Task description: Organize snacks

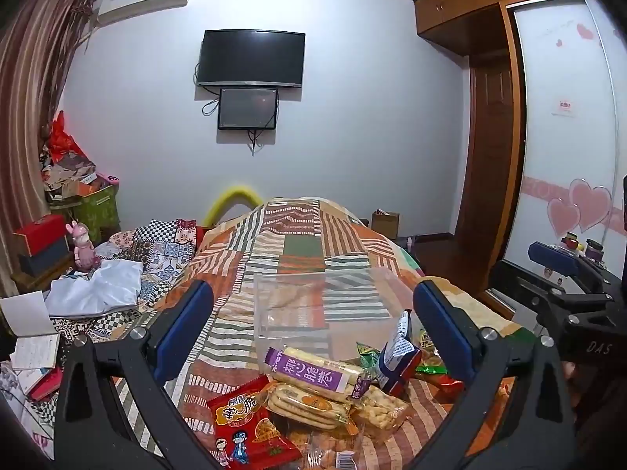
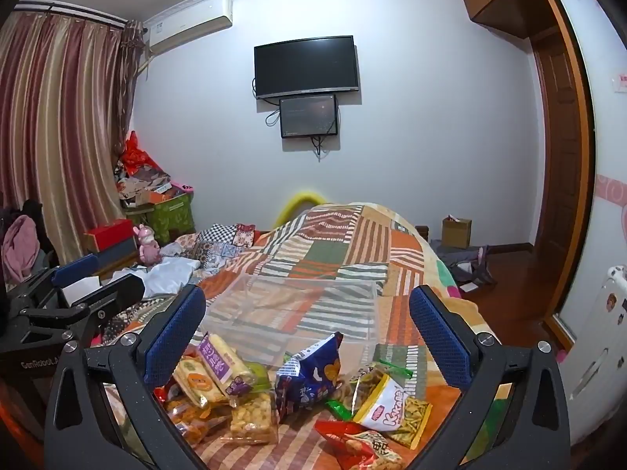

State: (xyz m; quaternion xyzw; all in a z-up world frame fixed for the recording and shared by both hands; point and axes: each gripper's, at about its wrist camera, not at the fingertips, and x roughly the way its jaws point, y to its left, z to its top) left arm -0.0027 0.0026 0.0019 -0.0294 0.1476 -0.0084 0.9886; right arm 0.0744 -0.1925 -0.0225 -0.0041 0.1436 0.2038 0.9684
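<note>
A heap of snack packets lies on the patchwork bedspread close in front of both grippers. In the left wrist view I see a purple-labelled wafer pack, a red noodle packet and a blue bag. Behind them stands a clear plastic box, empty. My left gripper is open, hovering above the pile with nothing between its fingers. In the right wrist view the blue bag, a white-and-yellow pouch and the clear box show. My right gripper is open and holds nothing.
Folded clothes and a notebook lie at the left of the bed. Boxes and a pink toy are stacked by the curtain. A wardrobe with a sliding door stands on the right. A television hangs on the far wall.
</note>
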